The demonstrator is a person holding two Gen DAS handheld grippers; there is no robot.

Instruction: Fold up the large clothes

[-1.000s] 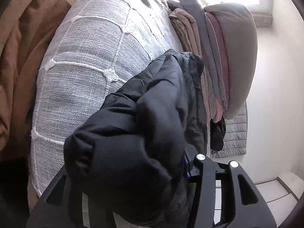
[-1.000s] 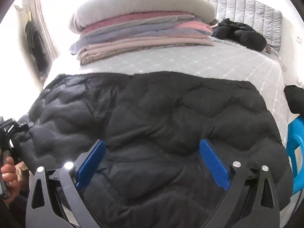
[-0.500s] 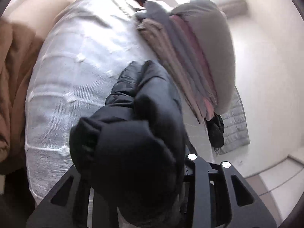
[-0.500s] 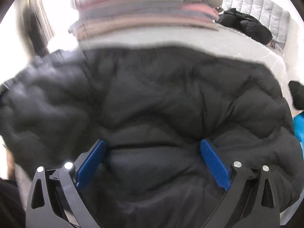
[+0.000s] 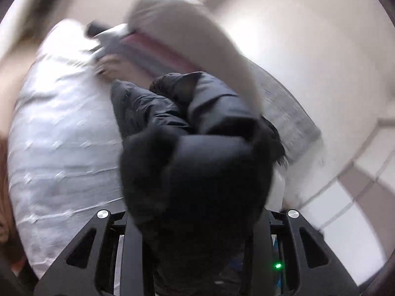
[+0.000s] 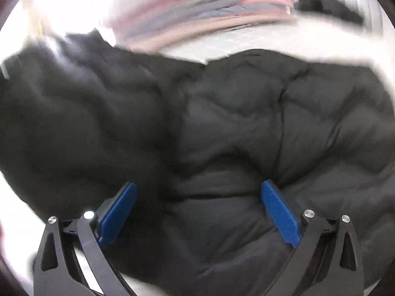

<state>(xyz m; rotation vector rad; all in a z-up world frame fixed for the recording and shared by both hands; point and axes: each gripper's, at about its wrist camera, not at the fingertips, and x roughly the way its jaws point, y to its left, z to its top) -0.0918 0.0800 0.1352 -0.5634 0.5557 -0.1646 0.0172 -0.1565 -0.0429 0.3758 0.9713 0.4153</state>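
A black puffer jacket point(image 6: 222, 111) lies spread across the bed, and in the right wrist view it fills most of the picture. My right gripper point(image 6: 197, 190) stands open and wide on it, and padded fabric bulges between the blue pads point(image 6: 118, 212). The jacket's left part is raised and blurred. In the left wrist view a thick bunch of the jacket point(image 5: 192, 167) hangs lifted above the bed. My left gripper point(image 5: 195, 209) is shut on that bunch, which hides its fingers.
A white quilted bed cover point(image 5: 61, 135) lies under the jacket. A stack of folded grey and pink blankets point(image 6: 209, 7) sits at the far end of the bed, beside another dark garment point(image 6: 328, 5). A grey padded headboard point(image 5: 291, 106) and tiled floor point(image 5: 358, 185) are at the right.
My left gripper has risen and rolled, lifting its bunch of jacket off the bed. In the right wrist view the jacket's left side has come up; the right gripper stays on the jacket.
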